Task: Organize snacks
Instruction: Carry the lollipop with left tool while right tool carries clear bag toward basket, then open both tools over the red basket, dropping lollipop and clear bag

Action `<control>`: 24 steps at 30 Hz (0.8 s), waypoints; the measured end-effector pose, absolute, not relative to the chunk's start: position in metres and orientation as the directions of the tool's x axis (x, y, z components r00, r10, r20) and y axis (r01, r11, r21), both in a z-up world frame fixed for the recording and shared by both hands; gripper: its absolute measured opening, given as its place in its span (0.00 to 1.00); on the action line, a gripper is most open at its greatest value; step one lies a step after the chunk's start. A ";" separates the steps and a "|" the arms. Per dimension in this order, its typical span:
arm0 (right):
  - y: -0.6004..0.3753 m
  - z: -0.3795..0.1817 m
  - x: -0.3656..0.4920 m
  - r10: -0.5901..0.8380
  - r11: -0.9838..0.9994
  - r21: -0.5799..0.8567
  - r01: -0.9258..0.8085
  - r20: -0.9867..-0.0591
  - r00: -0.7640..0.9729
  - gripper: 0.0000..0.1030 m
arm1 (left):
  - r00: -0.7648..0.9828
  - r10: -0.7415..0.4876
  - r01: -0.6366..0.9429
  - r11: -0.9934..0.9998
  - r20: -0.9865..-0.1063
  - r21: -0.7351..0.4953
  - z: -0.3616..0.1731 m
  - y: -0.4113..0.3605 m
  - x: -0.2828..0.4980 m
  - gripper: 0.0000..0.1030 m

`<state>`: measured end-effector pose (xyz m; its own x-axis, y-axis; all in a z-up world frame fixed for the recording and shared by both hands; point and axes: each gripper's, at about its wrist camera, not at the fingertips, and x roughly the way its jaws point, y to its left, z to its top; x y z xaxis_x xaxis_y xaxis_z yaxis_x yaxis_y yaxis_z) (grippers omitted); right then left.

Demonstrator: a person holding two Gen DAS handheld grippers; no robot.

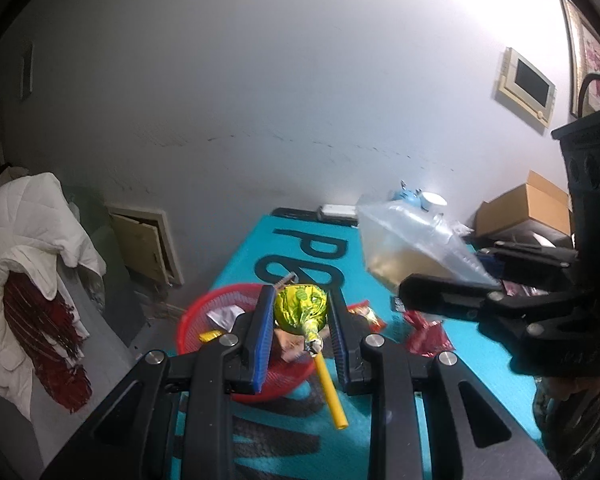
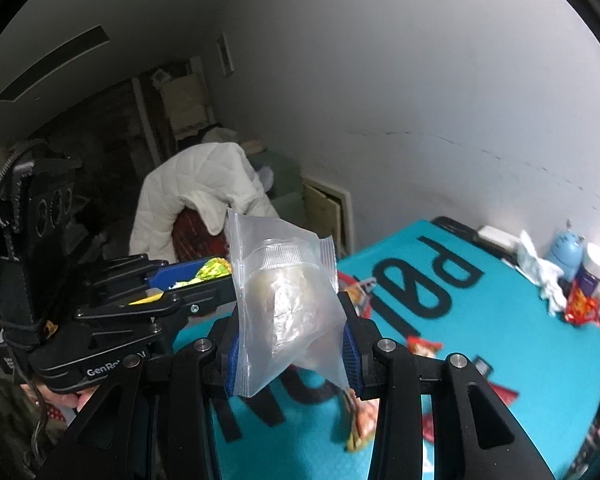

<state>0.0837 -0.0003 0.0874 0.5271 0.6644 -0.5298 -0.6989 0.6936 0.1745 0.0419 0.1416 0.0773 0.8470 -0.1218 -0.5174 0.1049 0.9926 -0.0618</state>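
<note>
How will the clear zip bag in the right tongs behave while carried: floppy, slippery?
The clear zip bag is probably floppy: its film crumples between the right tongs. It is likely slippery, being glossy plastic. It seems light, though the pale contents bulge low and may swing.

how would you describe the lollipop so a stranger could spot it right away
Start at the teal mat, then the red mesh basket at its edge. Above it, the left gripper holds the lollipop: the only snack with a shiny yellow-green foil head and yellow stick.

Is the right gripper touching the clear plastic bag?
Touching: right wrist view shows the right gripper with both fingers pressed against the clear plastic bag.
</note>
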 end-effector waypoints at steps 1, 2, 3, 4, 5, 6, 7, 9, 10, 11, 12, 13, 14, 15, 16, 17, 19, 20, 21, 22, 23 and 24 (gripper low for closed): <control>0.003 0.086 0.088 0.666 0.692 0.177 -0.700 -0.530 0.525 0.38 | 0.850 -0.115 0.099 0.993 -0.515 -0.058 0.079 0.144 0.045 0.25; 0.006 0.085 0.094 0.668 0.691 0.182 -0.700 -0.530 0.522 0.38 | 0.854 -0.103 0.090 0.995 -0.510 -0.050 0.081 0.147 0.049 0.25; 0.009 0.083 0.099 0.673 0.687 0.191 -0.701 -0.530 0.515 0.38 | 0.857 -0.092 0.081 0.996 -0.507 -0.044 0.082 0.150 0.051 0.25; 0.013 0.080 0.105 0.678 0.684 0.200 -0.701 -0.530 0.510 0.38 | 0.860 -0.079 0.070 0.997 -0.503 -0.037 0.083 0.152 0.055 0.25; 0.015 0.079 0.109 0.679 0.684 0.204 -0.701 -0.530 0.508 0.38 | 0.864 -0.065 0.057 0.998 -0.499 -0.032 0.084 0.155 0.058 0.25; 0.018 0.076 0.115 0.678 0.685 0.206 -0.699 -0.531 0.508 0.38 | 0.866 -0.054 0.046 0.999 -0.497 -0.028 0.084 0.158 0.062 0.25; 0.021 0.074 0.121 0.676 0.687 0.213 -0.695 -0.537 0.504 0.38 | 0.867 -0.045 0.037 0.999 -0.497 -0.025 0.084 0.160 0.066 0.25; 0.025 0.068 0.132 0.673 0.690 0.234 -0.685 -0.556 0.487 0.38 | 0.864 -0.033 0.025 0.999 -0.503 -0.023 0.081 0.164 0.074 0.25; 0.027 0.064 0.138 0.669 0.694 0.242 -0.678 -0.563 0.485 0.38 | 0.861 -0.027 0.018 1.000 -0.508 -0.023 0.078 0.167 0.078 0.25; 0.030 0.061 0.143 0.666 0.698 0.246 -0.673 -0.568 0.484 0.38 | 0.857 -0.021 0.011 1.000 -0.515 -0.022 0.075 0.169 0.083 0.25; 0.032 0.059 0.147 0.664 0.700 0.249 -0.669 -0.572 0.481 0.38 | 0.853 -0.016 0.006 1.000 -0.522 -0.022 0.072 0.172 0.087 0.25; 0.035 0.057 0.150 0.662 0.702 0.255 -0.665 -0.577 0.478 0.38 | 0.846 -0.009 -0.003 1.000 -0.533 -0.022 0.069 0.173 0.091 0.25; 0.038 0.054 0.156 0.659 0.705 0.260 -0.660 -0.584 0.474 0.38 | 0.838 -0.002 -0.014 1.000 -0.545 -0.025 0.065 0.176 0.096 0.25; 0.041 0.052 0.159 0.655 0.707 0.259 -0.658 -0.591 0.471 0.38 | 0.831 -0.001 -0.020 0.999 -0.556 -0.031 0.062 0.178 0.100 0.25; 0.045 0.050 0.163 0.649 0.711 0.256 -0.655 -0.597 0.471 0.38 | 0.826 -0.005 -0.021 0.999 -0.563 -0.039 0.059 0.180 0.103 0.25; 0.048 0.048 0.165 0.647 0.712 0.255 -0.654 -0.599 0.471 0.38 | 0.821 -0.008 -0.023 0.999 -0.571 -0.047 0.056 0.183 0.106 0.25; 0.054 0.044 0.171 0.648 0.710 0.257 -0.656 -0.604 0.464 0.38 | 0.814 -0.003 -0.032 0.998 -0.581 -0.049 0.049 0.186 0.113 0.25; 0.058 0.042 0.174 0.649 0.709 0.265 -0.654 -0.607 0.458 0.38 | 0.809 0.002 -0.037 0.998 -0.588 -0.048 0.046 0.188 0.116 0.25; 0.061 0.039 0.178 0.655 0.705 0.277 -0.653 -0.609 0.448 0.38 | 0.804 0.005 -0.042 0.998 -0.595 -0.048 0.043 0.189 0.119 0.25; 0.063 0.036 0.180 0.659 0.701 0.286 -0.653 -0.610 0.441 0.38 | 0.800 0.007 -0.046 0.998 -0.600 -0.050 0.040 0.190 0.121 0.25; 0.065 0.033 0.183 0.660 0.701 0.292 -0.651 -0.611 0.437 0.38 | 0.796 0.008 -0.048 0.998 -0.605 -0.051 0.037 0.191 0.124 0.25; 0.068 0.030 0.185 0.657 0.704 0.291 -0.647 -0.613 0.438 0.38 | 0.792 0.014 -0.055 0.997 -0.610 -0.049 0.033 0.193 0.126 0.25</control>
<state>0.1854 0.0676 0.0297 0.4385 0.6569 -0.6134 -0.6474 0.7043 0.2914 0.1262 0.1932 0.0332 0.7920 0.0135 -0.6104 -0.0550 0.9973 -0.0492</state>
